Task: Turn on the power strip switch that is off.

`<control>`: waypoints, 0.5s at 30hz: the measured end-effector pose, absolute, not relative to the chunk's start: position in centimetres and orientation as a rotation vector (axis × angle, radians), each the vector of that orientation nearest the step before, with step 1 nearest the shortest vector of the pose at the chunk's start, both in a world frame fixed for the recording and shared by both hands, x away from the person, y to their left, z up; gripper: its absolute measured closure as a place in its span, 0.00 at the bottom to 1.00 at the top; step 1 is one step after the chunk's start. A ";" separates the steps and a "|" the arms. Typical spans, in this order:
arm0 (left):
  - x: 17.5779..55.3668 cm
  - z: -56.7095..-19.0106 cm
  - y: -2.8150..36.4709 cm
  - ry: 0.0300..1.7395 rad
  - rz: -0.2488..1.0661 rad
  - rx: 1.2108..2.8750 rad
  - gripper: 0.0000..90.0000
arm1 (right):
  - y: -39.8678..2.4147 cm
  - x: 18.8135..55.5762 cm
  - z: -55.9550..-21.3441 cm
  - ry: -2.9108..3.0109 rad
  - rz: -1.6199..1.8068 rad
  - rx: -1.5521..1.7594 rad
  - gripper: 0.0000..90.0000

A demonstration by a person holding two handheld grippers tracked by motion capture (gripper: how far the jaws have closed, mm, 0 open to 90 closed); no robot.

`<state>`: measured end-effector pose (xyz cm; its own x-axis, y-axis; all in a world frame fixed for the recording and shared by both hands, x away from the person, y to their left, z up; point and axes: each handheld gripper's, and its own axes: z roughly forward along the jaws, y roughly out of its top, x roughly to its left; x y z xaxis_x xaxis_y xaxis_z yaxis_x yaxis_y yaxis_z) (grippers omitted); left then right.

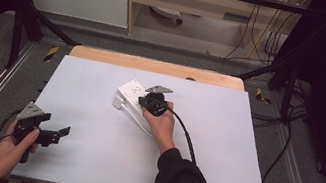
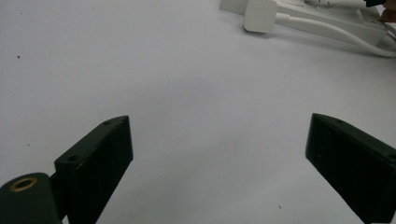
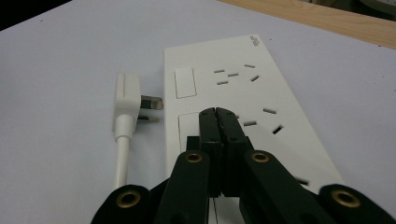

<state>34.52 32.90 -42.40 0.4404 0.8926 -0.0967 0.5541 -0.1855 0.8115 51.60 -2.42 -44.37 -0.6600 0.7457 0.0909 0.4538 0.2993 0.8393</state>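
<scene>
Left gripper point(image 1: 54, 134) sits idle near the table's point(image 1: 88, 159) near-left corner, its jaws spread wide with nothing but bare white surface between them; it plays no part in the work yet. Moving right, the white plug point(image 3: 127, 99) lies flat on the table just beside the power strip's point(image 3: 261, 84) long edge, its metal prongs pointing at the strip's side wall and its cord trailing back toward the person, so it is not seated in any socket. The strip itself rests near the table's middle, its long axis running away from the right gripper's camera toward the wooden far edge, sockets and rocker switches facing up. Right gripper point(image 3: 217, 112) has its jaws pressed together, holding nothing, the closed tip resting over the nearer switch, though I cannot tell whether it touches. By my reading, the switch press is in hand; whether it has toggled is unclear, and the plug remains out.
</scene>
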 end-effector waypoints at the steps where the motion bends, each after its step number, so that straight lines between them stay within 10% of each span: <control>1: 34.5 -42.4 32.9 1.225 0.517 1.866 0.08 | -2.4 51.5 -44.4 2.256 1.299 1.086 1.00; 15: 34.5 -42.4 32.9 1.223 0.517 1.865 0.08 | -2.3 51.3 -44.5 2.256 1.306 1.073 1.00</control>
